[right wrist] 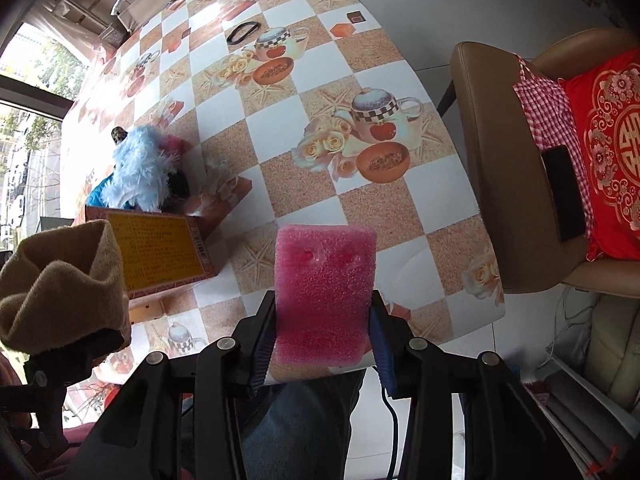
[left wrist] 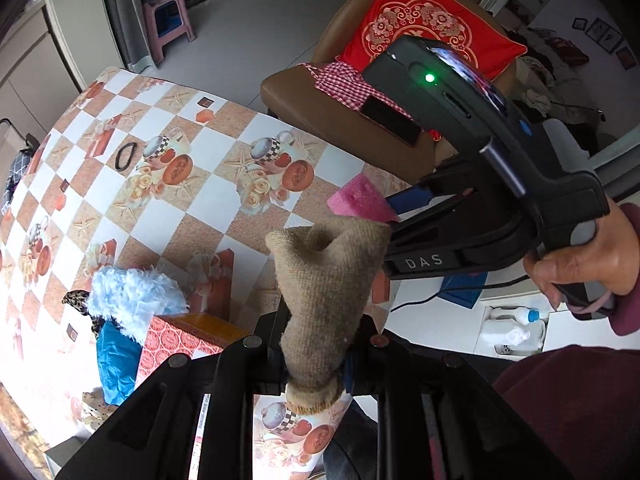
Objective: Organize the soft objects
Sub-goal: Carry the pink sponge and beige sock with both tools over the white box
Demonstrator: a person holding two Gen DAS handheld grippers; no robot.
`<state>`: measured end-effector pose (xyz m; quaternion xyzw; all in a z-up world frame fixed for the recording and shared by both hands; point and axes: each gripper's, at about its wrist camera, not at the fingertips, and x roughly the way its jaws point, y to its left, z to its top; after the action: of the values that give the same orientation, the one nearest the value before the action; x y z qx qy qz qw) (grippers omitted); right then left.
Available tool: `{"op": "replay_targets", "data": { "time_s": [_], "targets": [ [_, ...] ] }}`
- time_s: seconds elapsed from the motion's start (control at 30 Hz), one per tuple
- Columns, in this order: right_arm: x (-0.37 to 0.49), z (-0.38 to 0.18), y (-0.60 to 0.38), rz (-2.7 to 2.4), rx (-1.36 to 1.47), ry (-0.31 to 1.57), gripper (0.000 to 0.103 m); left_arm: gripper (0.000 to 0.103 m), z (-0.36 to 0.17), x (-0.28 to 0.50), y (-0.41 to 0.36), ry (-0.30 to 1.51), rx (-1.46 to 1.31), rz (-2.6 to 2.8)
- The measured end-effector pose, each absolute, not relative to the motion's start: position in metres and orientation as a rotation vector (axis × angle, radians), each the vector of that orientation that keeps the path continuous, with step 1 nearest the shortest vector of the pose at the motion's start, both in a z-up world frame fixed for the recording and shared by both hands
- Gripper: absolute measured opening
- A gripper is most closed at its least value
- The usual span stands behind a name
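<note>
My left gripper [left wrist: 316, 344] is shut on a tan knitted sock [left wrist: 328, 272], which stands up between the fingers with its open end on top. In the right wrist view the same sock [right wrist: 60, 288] shows at the left edge. My right gripper [right wrist: 324, 344] points down over the table's near edge, shut on a pink foam sponge [right wrist: 326, 280]. The left wrist view shows that sponge [left wrist: 360, 200] just beyond the sock, with a person's hand [left wrist: 580, 260] on the right gripper's handle. A red patterned box [right wrist: 160, 252] holds a pale blue fluffy item [right wrist: 140, 168] and a blue cloth [left wrist: 116, 364].
The table [right wrist: 280, 128] has a checked cloth printed with teapots. A black hair band [right wrist: 242, 32] lies at its far side. To the right a brown chair [right wrist: 480, 184] carries a red cushion [right wrist: 612, 152], a red checked cloth [right wrist: 544, 108] and a black phone [right wrist: 564, 192].
</note>
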<state>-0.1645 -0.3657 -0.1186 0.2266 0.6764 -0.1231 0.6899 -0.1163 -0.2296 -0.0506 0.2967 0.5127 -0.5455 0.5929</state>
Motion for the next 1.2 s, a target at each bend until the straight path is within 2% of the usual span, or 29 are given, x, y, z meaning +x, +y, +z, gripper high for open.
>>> {"op": "replay_targets", "data": {
  "time_s": [0.43, 1.2],
  "targets": [
    [-0.164, -0.121, -0.298, -0.084, 0.391, 1.593, 0.044, 0.021, -0.049, -0.122, -0.151, 1.198, 0.639, -1.257],
    [-0.131, -0.119, -0.161, 0.365, 0.110, 1.669, 0.044, 0.021, -0.055, -0.077, -0.003, 1.297, 0.277, -0.847]
  ]
}}
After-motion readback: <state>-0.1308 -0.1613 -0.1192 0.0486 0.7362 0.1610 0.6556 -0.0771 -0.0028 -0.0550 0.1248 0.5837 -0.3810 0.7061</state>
